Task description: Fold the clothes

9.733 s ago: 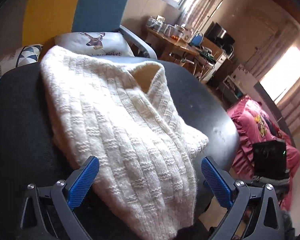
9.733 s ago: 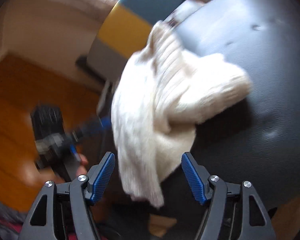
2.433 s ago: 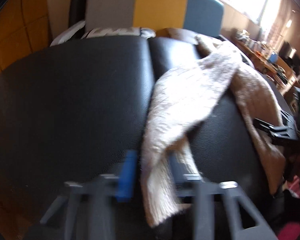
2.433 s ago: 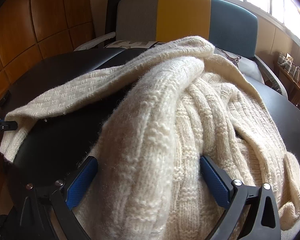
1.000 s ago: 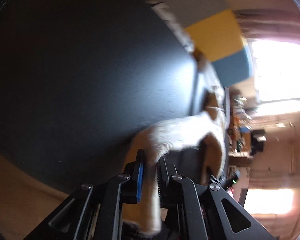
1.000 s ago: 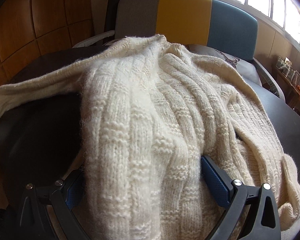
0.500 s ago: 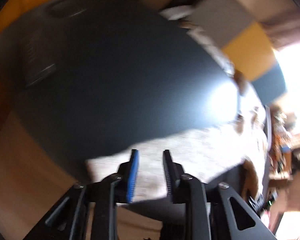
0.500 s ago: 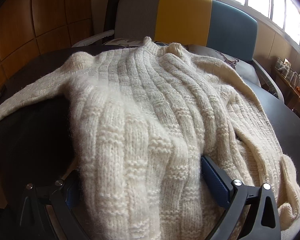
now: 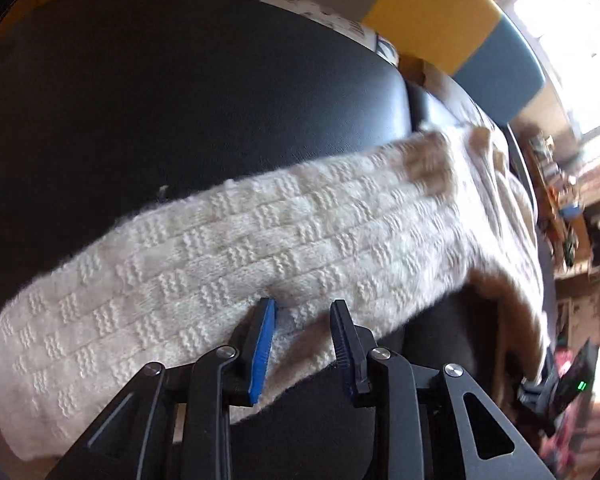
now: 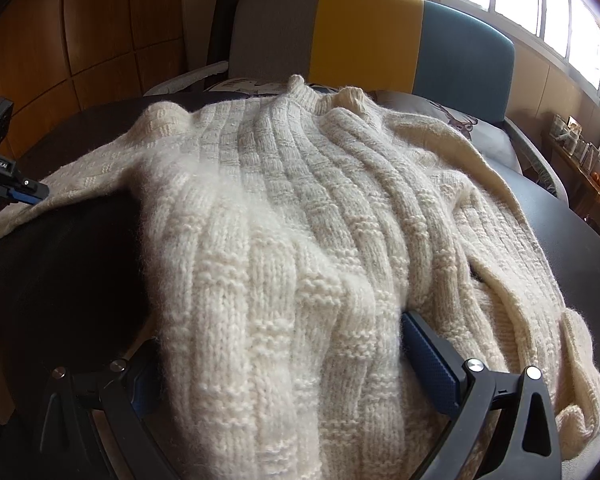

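Sweater (image 10: 300, 240): sleeve (image 9: 220, 256) lies between the left gripper (image 9: 302, 312)'s narrow fingers; spread it flat before the wide right gripper (image 10: 284, 360) folds.
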Demonstrator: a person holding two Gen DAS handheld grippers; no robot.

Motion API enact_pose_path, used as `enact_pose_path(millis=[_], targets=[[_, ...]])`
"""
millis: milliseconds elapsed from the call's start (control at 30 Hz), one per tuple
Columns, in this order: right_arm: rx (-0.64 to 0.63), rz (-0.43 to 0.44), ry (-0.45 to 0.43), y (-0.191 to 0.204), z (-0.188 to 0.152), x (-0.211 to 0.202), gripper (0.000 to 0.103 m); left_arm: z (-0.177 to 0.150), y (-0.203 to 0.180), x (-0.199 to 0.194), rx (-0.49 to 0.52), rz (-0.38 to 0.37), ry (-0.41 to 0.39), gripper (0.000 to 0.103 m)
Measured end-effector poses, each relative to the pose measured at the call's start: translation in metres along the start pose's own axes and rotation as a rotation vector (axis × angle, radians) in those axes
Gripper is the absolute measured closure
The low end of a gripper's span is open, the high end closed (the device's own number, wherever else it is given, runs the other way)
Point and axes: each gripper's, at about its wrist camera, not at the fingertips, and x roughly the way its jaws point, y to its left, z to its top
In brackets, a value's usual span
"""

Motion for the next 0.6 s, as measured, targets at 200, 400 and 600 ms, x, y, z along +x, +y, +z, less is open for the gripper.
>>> enact_pose_path(millis=[200, 400, 600], targets=[[0.194, 0.175, -0.108, -0.044, 0.006, -0.045, 0.001, -0.010, -0.038, -0.002, 0.024, -0.150, -0.023, 0.076], [0.379, 0.138, -0.164, -0.103, -0.013, -0.087, 0.001, -0.073, -0.140, 0.030, 0.180, -0.421, 0.122, 0.063], [0.471, 0.023, -0.152, -0.144, -0.038, -0.105, 0.001, -0.126, -0.206, 0.074, 0.294, -0.329, 0.233, 0.063]])
